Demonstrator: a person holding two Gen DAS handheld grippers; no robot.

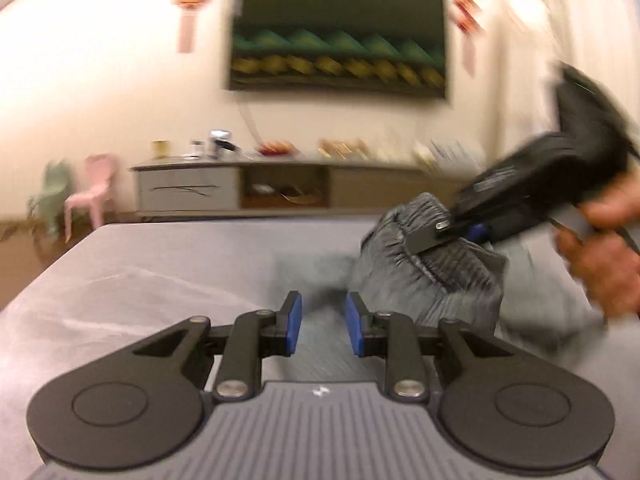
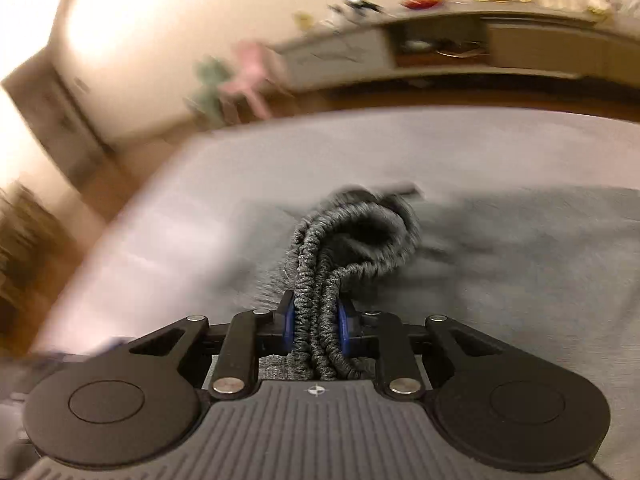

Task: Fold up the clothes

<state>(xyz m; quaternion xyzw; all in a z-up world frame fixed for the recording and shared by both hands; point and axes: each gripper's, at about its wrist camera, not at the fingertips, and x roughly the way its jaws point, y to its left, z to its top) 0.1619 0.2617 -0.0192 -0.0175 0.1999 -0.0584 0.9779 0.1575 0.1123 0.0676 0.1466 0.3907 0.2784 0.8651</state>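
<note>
Grey garment (image 2: 352, 240) waistband pinched in right gripper (image 2: 316, 330), bare table (image 1: 140, 280) leftward

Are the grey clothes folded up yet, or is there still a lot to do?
Not folded yet. The right tongs are shut on the bunched stretchy band of the grey garment, lifting it off the table. The left tongs are open, gripping nothing. No neat fold shows, so nearly all the folding is left.
</note>
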